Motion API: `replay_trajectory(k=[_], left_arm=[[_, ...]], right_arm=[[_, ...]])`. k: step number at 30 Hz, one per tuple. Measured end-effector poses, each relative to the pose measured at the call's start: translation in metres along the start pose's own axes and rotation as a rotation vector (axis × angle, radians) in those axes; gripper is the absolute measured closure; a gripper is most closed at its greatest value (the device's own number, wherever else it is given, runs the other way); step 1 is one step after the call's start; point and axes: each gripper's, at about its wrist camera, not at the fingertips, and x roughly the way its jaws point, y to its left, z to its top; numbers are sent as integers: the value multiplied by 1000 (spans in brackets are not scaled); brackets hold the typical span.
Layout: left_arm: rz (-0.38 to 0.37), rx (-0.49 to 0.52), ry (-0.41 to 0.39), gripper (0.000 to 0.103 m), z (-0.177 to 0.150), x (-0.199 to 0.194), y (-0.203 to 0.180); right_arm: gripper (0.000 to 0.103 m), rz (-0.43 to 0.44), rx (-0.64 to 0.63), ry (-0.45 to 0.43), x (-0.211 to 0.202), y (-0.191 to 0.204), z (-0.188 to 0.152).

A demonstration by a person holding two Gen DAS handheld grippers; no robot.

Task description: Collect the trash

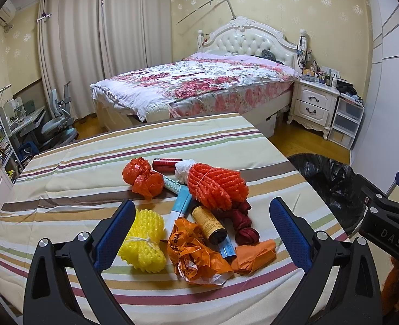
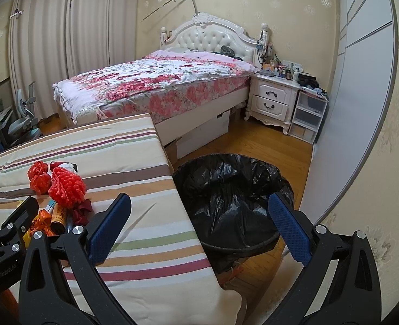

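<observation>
A heap of trash lies on the striped desk (image 1: 64,189): a yellow foam net (image 1: 142,241), an orange plastic bag (image 1: 194,254), a brown can (image 1: 209,223) and a red foam net (image 1: 215,185). The left tongs (image 1: 202,233) hang wide apart and empty above the heap, the yellow net just beside one blue pad. Only the right wrist view fully shows the black-lined bin (image 2: 232,200) on the floor beside the desk, with the right tongs (image 2: 199,227) spread wide and empty, straddling the desk edge and bin.
</observation>
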Motion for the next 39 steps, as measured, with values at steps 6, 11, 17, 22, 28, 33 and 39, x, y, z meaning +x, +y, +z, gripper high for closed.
replay_trajectory(k=[6, 11, 17, 22, 28, 33, 39], left_arm=[[0, 0, 2, 6, -2, 1, -1], [-1, 0, 3, 6, -3, 1, -1], [0, 1, 3, 6, -2, 1, -1], [1, 1, 4, 6, -2, 2, -1], [1, 1, 4, 6, -1, 1, -1], [1, 1, 5, 6, -1, 2, -1], [6, -3, 18, 6, -13, 3, 4]], right_arm=[[4, -1, -1, 7, 3, -4, -4], [4, -1, 0, 6, 3, -3, -4], [4, -1, 0, 7, 3, -3, -4], [4, -2, 0, 12, 3, -4, -6], [4, -3, 0, 15, 4, -5, -8], [4, -1, 0, 17, 4, -6, -9], [4, 16, -8, 31, 8, 1, -9]])
